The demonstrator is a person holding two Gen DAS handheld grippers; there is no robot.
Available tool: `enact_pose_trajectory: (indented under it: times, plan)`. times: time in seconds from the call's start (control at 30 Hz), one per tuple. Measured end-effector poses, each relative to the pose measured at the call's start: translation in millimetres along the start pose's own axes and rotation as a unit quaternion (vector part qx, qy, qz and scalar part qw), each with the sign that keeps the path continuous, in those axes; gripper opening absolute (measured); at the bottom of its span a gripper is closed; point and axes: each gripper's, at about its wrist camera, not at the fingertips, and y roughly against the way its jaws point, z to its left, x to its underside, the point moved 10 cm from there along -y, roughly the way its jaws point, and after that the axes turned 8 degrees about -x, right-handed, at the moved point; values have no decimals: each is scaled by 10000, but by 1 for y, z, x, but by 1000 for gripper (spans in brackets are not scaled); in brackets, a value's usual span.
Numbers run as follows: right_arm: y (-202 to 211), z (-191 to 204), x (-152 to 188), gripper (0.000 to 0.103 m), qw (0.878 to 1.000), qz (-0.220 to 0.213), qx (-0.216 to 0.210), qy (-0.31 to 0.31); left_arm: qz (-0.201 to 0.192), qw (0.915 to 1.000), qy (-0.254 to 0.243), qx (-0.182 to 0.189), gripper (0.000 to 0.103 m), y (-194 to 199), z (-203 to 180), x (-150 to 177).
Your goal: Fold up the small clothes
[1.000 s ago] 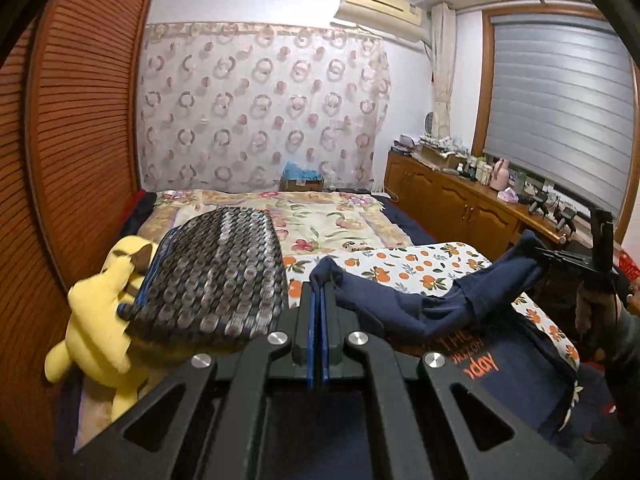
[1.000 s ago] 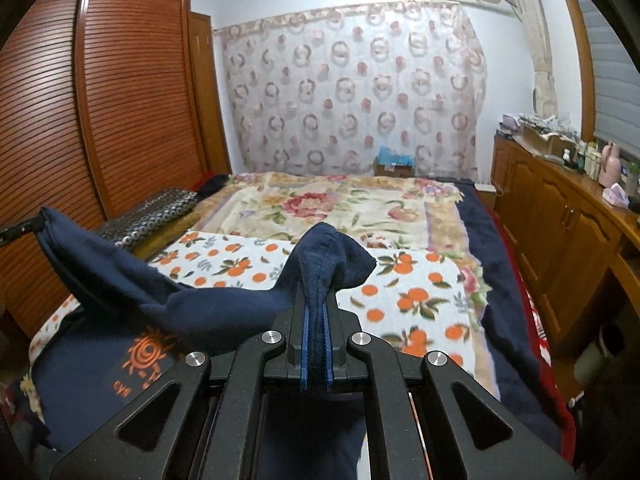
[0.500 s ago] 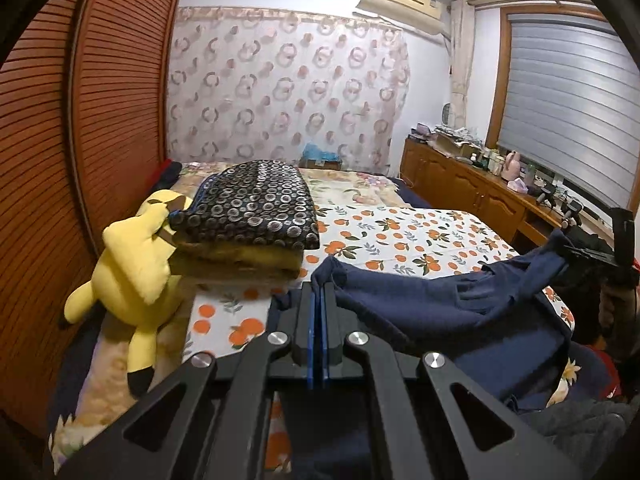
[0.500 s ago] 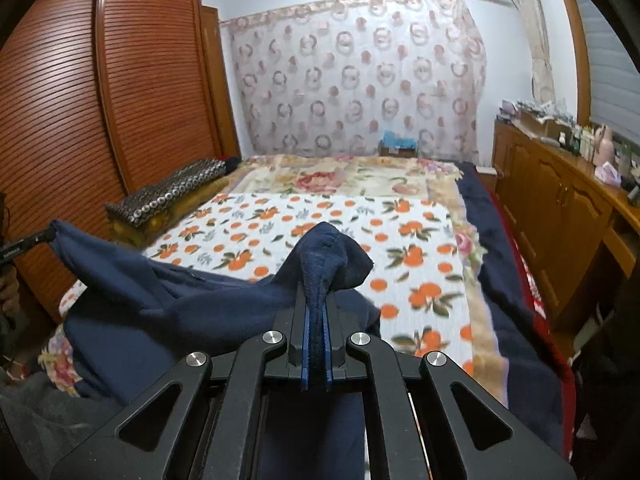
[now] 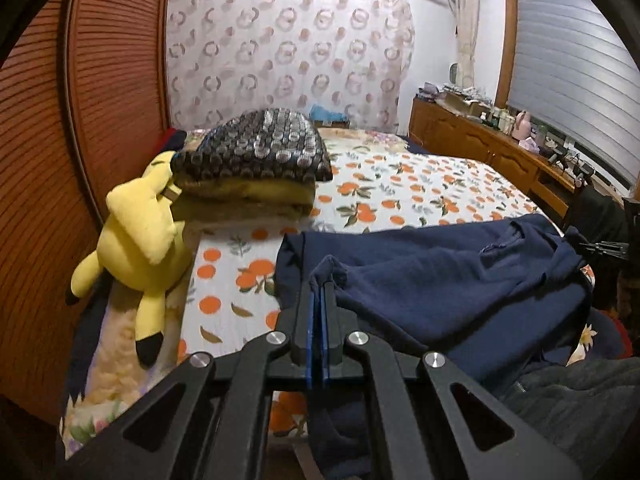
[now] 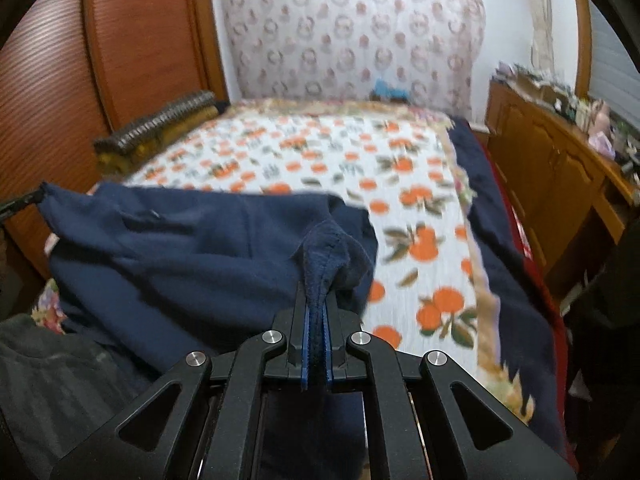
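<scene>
Navy garment (image 5: 460, 280) pinched by both grippers, orange-print bedspread (image 5: 400, 192), wooden wardrobe (image 5: 60, 160), patterned curtain (image 5: 288, 52)

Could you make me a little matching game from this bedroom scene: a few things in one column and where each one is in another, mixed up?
Things:
1. navy garment
2. yellow plush toy
3. dark patterned cushion
4. pink bottle

Places:
A. on the wooden sideboard by the window
B. lying at the bed's edge beside the wooden wardrobe
C. on top of a folded yellow blanket
D. pinched at two corners by the left gripper and right gripper, draped over the orange-print sheet

Pairs: 1-D, 2-B, 3-C, 4-A
</scene>
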Motion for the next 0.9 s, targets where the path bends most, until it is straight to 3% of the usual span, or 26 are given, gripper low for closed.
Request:
enact_pose_trajectory:
  times: [0.2,0.3,0.4,0.43,0.6,0.9]
  plan:
    - [4,-5,2,7,10000,45,70,-14,3,9999,57,132,3,0,3,-1]
    - [10,-3,-5,12,9999,-17,142,16,-30,10000,45,37,23,1,6,-7]
    - [21,-4,-18,18,9995,-176,237,85,-93,9999,32,19,26,0,9,-16]
    - [24,-4,-23,20,9993,-235,262,109,-125,9999,25,20,31,-1,9,-19]
    - [31,-8,-51,45,9972,-583,383,263,-144,9998,-123,56,58,-19,7,-33]
    - [-31,-19,-64,51,9990,-256,179,322,354,9991,-175,143,58,-75,3,-36]
